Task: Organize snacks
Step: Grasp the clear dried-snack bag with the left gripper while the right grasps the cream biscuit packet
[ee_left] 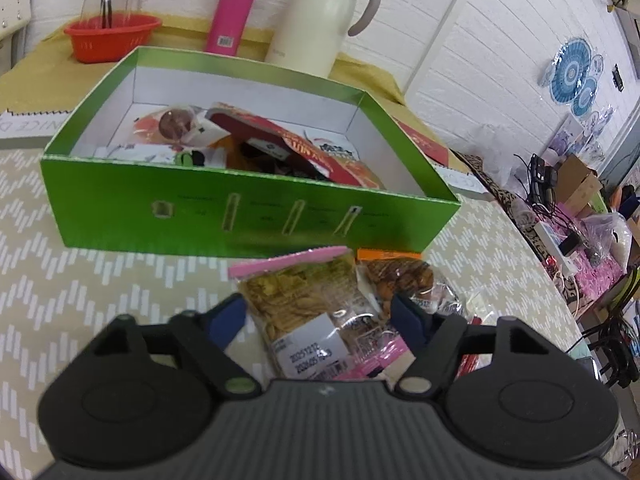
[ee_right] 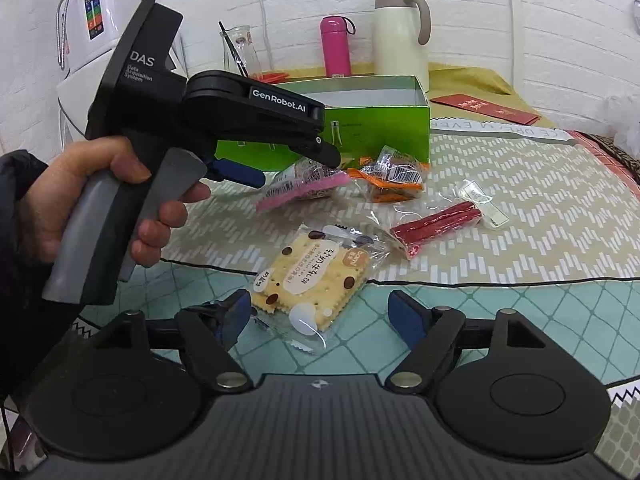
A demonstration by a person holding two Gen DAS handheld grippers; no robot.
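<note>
Pink-edged snack packet lies between the spread left hand-held gripper fingers.

Green box; pink flask; cream jug; orange-red basket; beige chevron cloth

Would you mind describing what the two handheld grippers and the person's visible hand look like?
Both are matte black with ribbed bodies, round disc housings and blue finger pads. The left gripper has a grey pistol grip and white lettering: "DAS Data Acquisition System", "GenRobot.AI". The left hand is bare, with a dark sleeve. The right gripper matches.
</note>
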